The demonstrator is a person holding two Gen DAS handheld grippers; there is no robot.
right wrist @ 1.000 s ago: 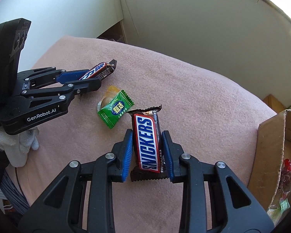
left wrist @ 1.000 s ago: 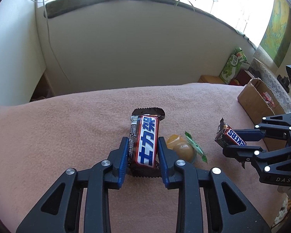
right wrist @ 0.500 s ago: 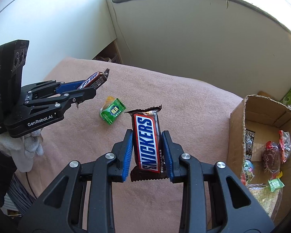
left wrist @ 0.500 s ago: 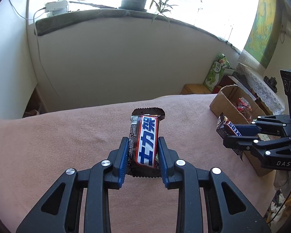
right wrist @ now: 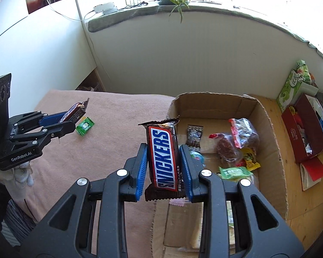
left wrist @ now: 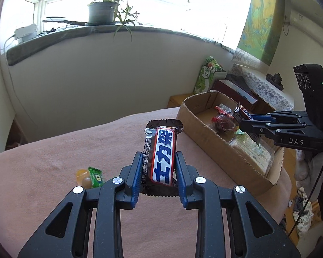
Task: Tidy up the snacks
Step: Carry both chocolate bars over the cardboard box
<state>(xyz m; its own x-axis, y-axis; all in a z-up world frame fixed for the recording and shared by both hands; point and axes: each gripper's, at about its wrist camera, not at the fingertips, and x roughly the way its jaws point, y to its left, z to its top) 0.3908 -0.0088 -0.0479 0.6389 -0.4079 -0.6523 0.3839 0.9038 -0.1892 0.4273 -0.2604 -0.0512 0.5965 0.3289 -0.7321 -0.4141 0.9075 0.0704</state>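
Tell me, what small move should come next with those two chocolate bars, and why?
Probably lower the right hand-held gripper and release its Snickers bar into the cardboard box: it already hangs over the box's edge, while the left hand-held gripper holds its bar over the blanket.

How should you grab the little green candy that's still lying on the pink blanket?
Take the green candy across the narrow middle of its wrapper, coming straight down from above. It lies flat on the pink blanket, so there is no edge to slip under. A yellow jelly cup sits tight against one side, so keep the fingers off that side. Both grippers already hold bars.
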